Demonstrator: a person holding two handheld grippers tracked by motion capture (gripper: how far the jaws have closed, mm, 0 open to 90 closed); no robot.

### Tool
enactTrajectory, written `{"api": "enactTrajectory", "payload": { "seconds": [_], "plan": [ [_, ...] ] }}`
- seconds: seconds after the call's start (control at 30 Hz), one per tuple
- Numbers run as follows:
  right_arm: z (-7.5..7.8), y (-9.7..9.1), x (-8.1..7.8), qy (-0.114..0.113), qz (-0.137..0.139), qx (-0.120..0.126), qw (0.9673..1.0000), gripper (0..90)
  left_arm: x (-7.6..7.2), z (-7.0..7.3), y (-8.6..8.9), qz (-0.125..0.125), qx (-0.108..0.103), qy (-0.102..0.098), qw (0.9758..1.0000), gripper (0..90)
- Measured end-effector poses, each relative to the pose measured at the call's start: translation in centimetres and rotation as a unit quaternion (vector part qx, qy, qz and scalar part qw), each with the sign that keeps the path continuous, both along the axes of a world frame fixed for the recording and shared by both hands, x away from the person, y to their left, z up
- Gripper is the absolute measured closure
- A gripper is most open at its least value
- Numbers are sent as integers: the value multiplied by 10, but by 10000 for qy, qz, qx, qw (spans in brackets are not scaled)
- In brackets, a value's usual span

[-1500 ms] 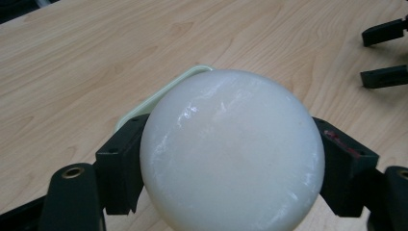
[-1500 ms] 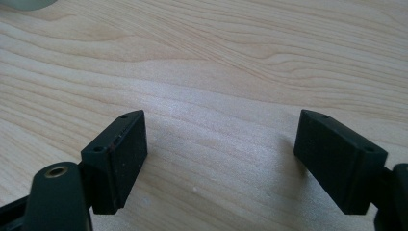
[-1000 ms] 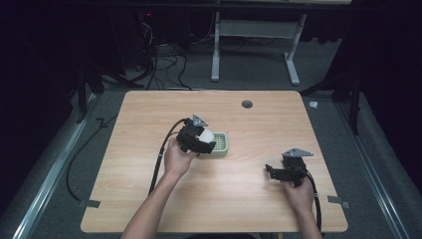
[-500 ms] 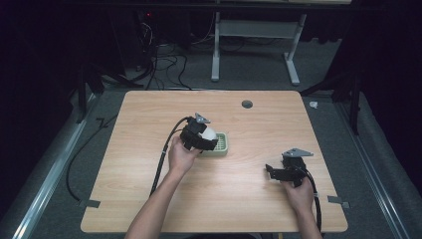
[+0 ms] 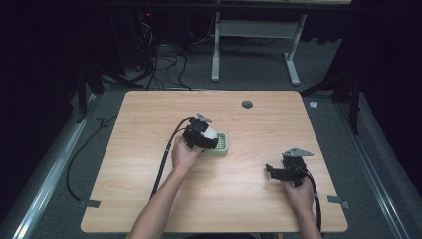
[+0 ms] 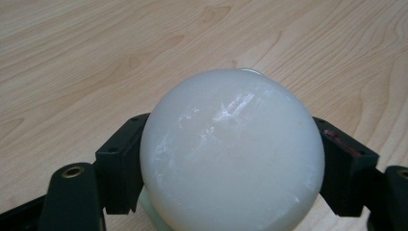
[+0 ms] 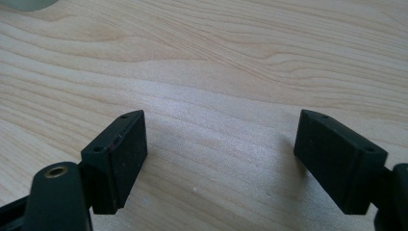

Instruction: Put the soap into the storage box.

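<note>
Now we carry the white ball (image 6: 233,154), clamped in our left gripper (image 5: 201,135), over the green tray (image 5: 222,145) at frame centre; next we lower and release. Our right gripper (image 7: 235,163) rests, jaws apart.

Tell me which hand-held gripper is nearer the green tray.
Left. The left hand-held gripper holds a white ball right at the green tray, at its left edge; the right hand-held gripper rests open, well off to the tray's right.
</note>
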State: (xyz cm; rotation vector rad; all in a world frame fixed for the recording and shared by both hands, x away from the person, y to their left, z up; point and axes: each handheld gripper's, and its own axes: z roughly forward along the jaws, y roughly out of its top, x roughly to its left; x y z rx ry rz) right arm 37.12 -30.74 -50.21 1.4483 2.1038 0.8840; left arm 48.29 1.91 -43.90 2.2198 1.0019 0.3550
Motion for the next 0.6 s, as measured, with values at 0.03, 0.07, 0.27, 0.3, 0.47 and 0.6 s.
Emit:
{"api": "enactTrajectory", "payload": {
  "seconds": [0.03,0.07,0.27,0.3,0.47,0.6],
  "plan": [
    [0,0,0,7,-8,5,10000,198,1,-2,-1,17,24,12,10000,245],
    [0,0,0,6,-4,6,10000,198,2,-4,-2,38,43,5,10000,245],
    [0,0,0,5,-1,2,10000,198,7,-13,-5,107,72,93,9999,245],
    [0,0,0,10,-9,13,10000,198,8,-16,-6,131,66,124,9998,245],
    [0,0,0,12,-9,17,10000,198,11,-21,-7,184,47,205,9996,245],
    [0,0,0,7,-2,15,10000,198,12,-23,-8,199,81,220,9995,244]
  ]
}}
